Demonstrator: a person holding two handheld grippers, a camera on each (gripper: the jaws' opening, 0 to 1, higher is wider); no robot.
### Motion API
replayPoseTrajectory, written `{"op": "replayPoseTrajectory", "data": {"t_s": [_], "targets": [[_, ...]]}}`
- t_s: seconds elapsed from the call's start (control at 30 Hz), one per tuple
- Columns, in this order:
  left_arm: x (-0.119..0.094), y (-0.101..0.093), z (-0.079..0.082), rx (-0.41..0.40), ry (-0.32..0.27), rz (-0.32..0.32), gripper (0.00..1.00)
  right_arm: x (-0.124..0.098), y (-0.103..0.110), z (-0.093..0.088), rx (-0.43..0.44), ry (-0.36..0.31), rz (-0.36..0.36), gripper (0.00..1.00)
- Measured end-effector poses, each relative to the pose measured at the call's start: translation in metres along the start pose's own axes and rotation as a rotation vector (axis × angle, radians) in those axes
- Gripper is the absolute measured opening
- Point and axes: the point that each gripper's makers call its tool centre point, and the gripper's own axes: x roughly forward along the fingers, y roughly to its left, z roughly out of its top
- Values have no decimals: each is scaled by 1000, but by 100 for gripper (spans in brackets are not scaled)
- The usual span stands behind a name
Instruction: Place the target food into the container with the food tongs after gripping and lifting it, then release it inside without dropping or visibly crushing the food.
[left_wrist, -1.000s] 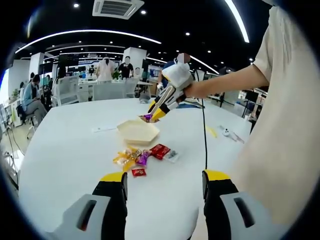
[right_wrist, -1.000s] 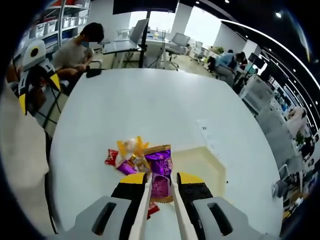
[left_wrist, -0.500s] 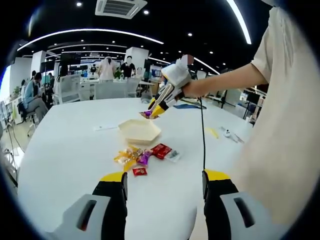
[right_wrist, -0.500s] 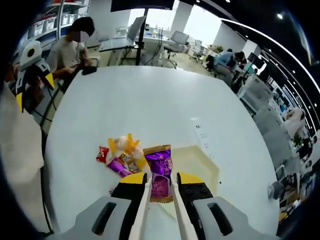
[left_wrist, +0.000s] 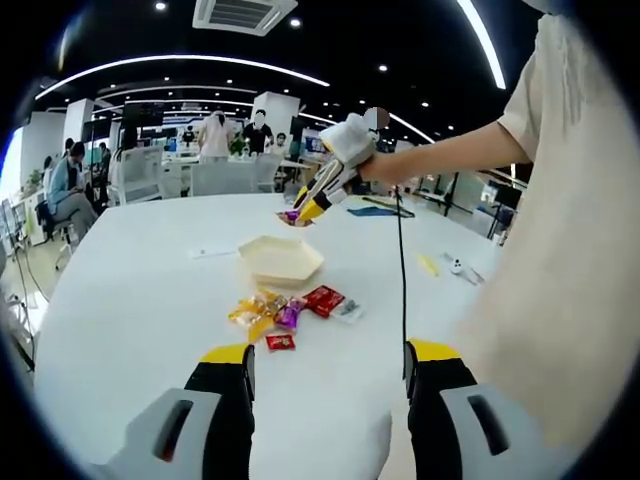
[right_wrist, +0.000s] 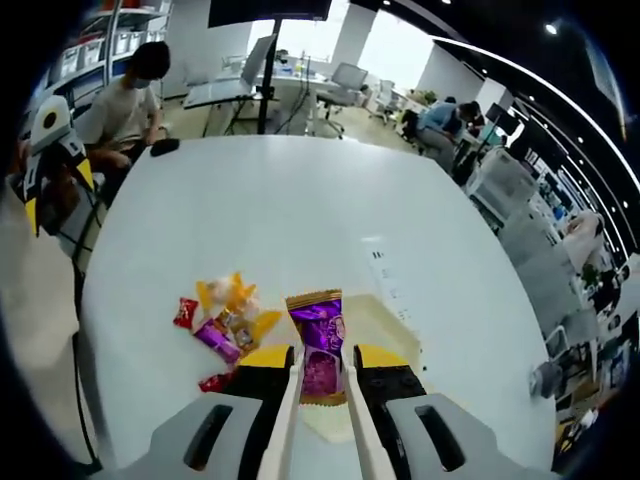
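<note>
While your right gripper (right_wrist: 320, 372) is clamped on the purple candy packet (right_wrist: 317, 340), you have it lifted above the desk (right_wrist: 300, 210), over the near rim of the cream container (right_wrist: 385, 312); in the left gripper view the same packet (left_wrist: 291, 215) hangs beyond the container (left_wrist: 279, 258), toward the desk's far edge. Your left gripper (left_wrist: 328, 385) stands with its jaws wide apart, holding nothing, at the near edge.

Judge the packet as light, soft and crinkly, with a slick foil skin. You hold it across its lower half; that seems enough, since the sealed ends would slide and a hard squeeze on the middle could crush what is inside. Let go low inside the container, as so light a thing may flutter off course.

One packet is in the jaws, and one container waits. The loose pile of sweets (right_wrist: 222, 320) beside the container holds roughly six or seven wrapped pieces, red, yellow and purple; an exact count is beyond these views.
</note>
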Motion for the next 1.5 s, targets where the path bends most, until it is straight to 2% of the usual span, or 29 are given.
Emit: {"op": "replayPoseTrajectory", "data": {"t_s": [0.4,0.73,0.97,1.27,1.5], "targets": [[5,1,0,-7,5,-1,60,7,-15,-5,-4,21,-4,23],[4,6,0,-14,15,6,61,15,-19,-10,-4,30,0,23],[5,10,6,-22,-3,19,60,20,-23,-15,-3,43,-2,23],[4,8,0,-26,15,17,60,24,-26,-24,1,56,-5,23],[4,10,2,-24,15,17,60,27,-26,-23,-3,60,0,23]]}}
